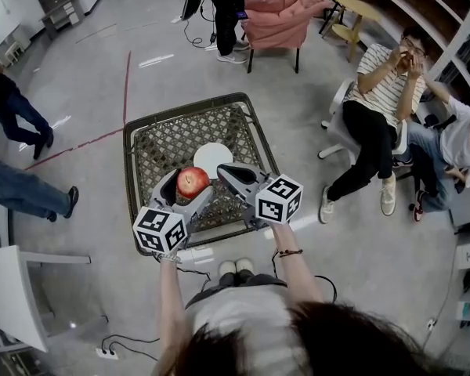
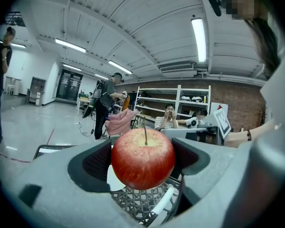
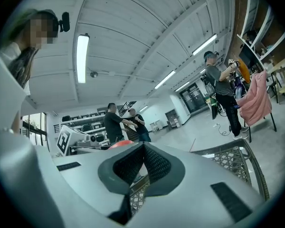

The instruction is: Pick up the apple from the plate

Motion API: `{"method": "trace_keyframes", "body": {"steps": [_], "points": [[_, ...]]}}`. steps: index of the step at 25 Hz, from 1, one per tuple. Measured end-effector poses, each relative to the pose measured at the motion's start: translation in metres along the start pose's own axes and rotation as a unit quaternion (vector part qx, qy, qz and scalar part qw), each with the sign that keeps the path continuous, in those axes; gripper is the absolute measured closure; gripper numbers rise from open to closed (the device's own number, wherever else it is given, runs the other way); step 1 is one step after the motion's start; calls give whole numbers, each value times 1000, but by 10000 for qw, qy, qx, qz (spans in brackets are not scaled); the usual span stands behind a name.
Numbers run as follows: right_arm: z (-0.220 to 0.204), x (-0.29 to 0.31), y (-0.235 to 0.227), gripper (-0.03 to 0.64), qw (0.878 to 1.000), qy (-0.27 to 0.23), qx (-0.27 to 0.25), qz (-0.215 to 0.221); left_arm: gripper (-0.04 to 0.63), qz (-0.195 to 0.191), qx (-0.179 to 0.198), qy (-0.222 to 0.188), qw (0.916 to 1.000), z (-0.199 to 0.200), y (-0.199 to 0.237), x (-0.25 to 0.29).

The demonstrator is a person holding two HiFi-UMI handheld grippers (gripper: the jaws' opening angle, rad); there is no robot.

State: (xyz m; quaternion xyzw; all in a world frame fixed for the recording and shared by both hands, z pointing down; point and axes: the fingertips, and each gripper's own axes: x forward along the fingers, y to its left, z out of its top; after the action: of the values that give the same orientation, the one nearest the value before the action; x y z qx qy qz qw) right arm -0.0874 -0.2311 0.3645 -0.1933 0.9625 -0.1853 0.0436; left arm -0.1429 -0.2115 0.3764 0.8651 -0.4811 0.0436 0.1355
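Left gripper (image 1: 186, 194): jaws clamped on the apple (image 2: 142, 158), one pad on each flank, stem up. The apple sits high between the pads with the mesh table (image 1: 128, 163) showing beneath it in the left gripper view, so it appears to hang clear of any support.

Plate (image 1: 213, 156): white, bare, on the mesh just beyond and right of the apple.

Judgement: grasp made and fruit off the plate, so the pick looks essentially done. At most a higher, steady lift remains.

Right gripper (image 1: 229, 172): jaws together, holding nothing, hovering just beside the plate, idle.
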Motion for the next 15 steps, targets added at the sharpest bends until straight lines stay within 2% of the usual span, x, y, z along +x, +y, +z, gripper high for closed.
{"method": "trace_keyframes", "body": {"steps": [15], "points": [[1,-7,6,607,10000,-51,-23,75,192,47,-21,-17,10000,0,-4,-5]]}}
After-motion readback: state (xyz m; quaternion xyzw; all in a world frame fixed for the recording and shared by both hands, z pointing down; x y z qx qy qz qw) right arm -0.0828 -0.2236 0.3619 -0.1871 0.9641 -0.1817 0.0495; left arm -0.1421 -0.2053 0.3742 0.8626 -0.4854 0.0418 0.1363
